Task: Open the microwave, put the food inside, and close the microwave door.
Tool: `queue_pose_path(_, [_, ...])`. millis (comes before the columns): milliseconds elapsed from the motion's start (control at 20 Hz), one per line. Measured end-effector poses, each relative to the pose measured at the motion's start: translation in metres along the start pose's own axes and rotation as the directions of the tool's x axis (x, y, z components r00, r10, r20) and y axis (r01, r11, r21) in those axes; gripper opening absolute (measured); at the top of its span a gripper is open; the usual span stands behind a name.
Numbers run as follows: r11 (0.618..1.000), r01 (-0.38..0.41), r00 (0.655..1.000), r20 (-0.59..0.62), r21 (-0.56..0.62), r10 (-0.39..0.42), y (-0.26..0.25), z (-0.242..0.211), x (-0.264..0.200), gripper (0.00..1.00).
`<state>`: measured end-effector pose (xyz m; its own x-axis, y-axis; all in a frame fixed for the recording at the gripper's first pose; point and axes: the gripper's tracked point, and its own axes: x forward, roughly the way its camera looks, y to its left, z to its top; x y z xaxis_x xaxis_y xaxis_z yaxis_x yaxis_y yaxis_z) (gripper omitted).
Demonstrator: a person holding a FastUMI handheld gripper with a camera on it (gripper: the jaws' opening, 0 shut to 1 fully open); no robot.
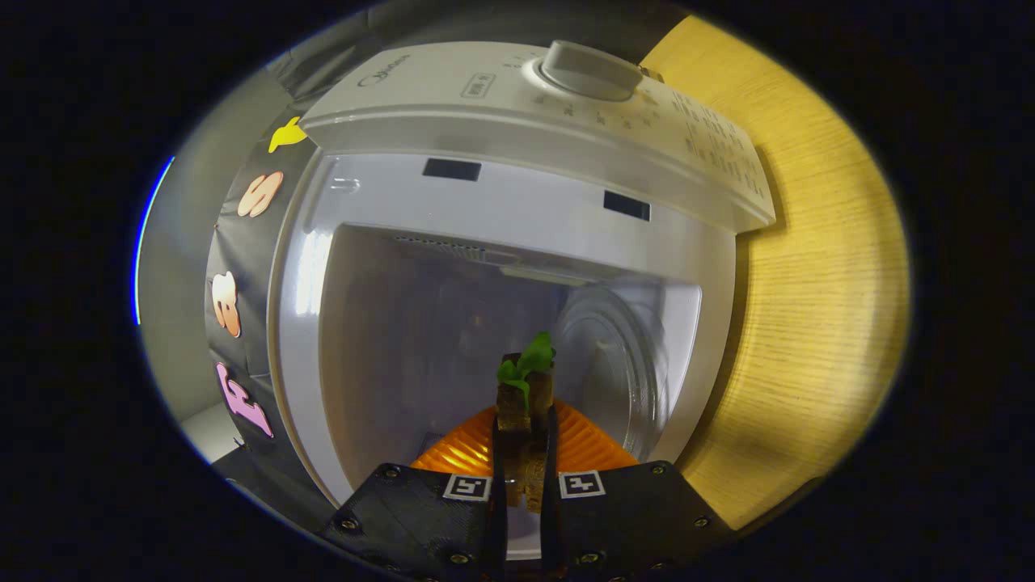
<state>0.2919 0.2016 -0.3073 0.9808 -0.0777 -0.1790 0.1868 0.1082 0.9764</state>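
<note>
Between claw (524, 477) fingers: ridged food (524, 404)

Wooden tabletop (817, 267) — pale grain, under warm light; grey wall (174, 323) behind.

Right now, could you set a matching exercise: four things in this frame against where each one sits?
1 food
2 glass turntable
3 knob
4 orange ridged dish

A on the white control panel
B gripped between the claw fingers
C inside the open microwave, beyond the food
D under the food, beside the fingertips

Pairs: 1-B; 2-C; 3-A; 4-D
</note>
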Motion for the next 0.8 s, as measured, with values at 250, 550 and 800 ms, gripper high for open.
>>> queue_pose_path(250, [1.000, 0.020, 0.999, 0.027, -0.016, -0.020, -0.007, -0.004, 0.013, 0.16])
queue_pose_path(550, [0.999, 0.051, 0.998, 0.038, -0.018, -0.050, -0.013, 0.000, 0.021, 0.18])
queue_pose_path(800, [0.992, 0.109, 0.994, 0.004, -0.060, -0.109, -0.019, 0.000, 0.019, 0.33])
